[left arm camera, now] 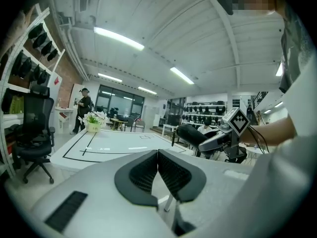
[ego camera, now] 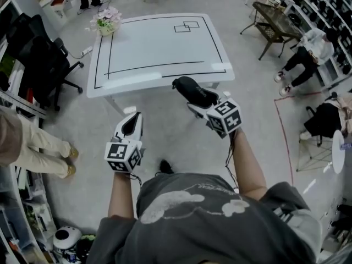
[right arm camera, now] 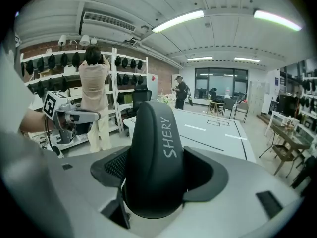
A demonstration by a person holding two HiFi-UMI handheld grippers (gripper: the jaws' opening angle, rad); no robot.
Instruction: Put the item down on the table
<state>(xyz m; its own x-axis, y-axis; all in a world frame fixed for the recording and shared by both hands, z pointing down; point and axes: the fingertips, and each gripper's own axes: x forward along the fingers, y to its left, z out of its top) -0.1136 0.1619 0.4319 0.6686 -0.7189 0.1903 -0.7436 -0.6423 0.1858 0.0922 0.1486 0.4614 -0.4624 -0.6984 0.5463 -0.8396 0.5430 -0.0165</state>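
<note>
Grey concrete floor (ego camera: 181, 131), red tape line (ego camera: 282, 131) at the right. A white table (ego camera: 154, 48) marked with black lines stood mid-room, a pot of flowers (ego camera: 106, 22) on its far left corner, a black office chair (ego camera: 47, 59) to its left, a dark slatted bench (ego camera: 278, 22) to its right. Shelving (right arm camera: 54, 63) of dark items ran along a brick wall (right arm camera: 159, 71), a person in beige (right arm camera: 93, 98) standing at it; the white ceiling (right arm camera: 148, 4) carried strip lights (right arm camera: 178, 20) and an air-conditioning unit (right arm camera: 106, 25), with a glazed front (right arm camera: 220, 86) at the far end.
</note>
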